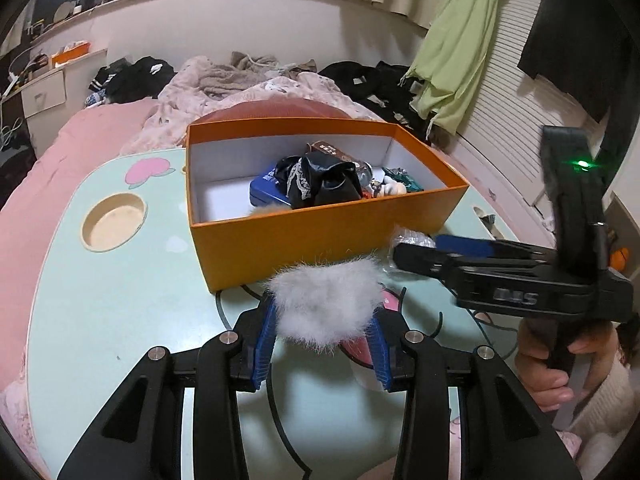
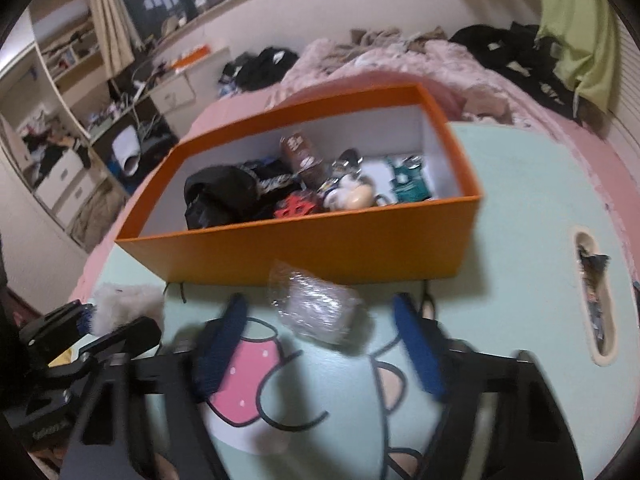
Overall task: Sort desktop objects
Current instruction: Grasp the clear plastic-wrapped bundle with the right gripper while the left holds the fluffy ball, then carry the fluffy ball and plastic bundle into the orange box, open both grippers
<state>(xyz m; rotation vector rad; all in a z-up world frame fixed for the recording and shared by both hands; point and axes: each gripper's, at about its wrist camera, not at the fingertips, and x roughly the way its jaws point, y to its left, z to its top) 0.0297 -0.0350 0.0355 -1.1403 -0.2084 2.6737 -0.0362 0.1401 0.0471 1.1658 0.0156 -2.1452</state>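
A white fluffy pompom [image 1: 326, 312] hangs just above the pale green table, and my left gripper [image 1: 323, 318] is shut on it with both blue pads pressed into the fur. Right behind it stands an open orange box [image 1: 320, 236] holding black cloth [image 1: 320, 184], a blue tin and several small items. In the right wrist view a small clear-plastic packet [image 2: 316, 308] lies on the table in front of the orange box [image 2: 304, 256]. My right gripper [image 2: 320, 328] is open, its blue pads on either side of the packet and apart from it. The left gripper [image 2: 86, 322] and its pompom [image 2: 124, 304] show at lower left.
The table [image 1: 120, 312] has a round cup hole [image 1: 114, 222] at the left and a narrow slot [image 2: 596, 312] at the right. A person's hand [image 1: 548, 368] grips the right gripper's handle. A pink bed with piled clothes lies behind the table.
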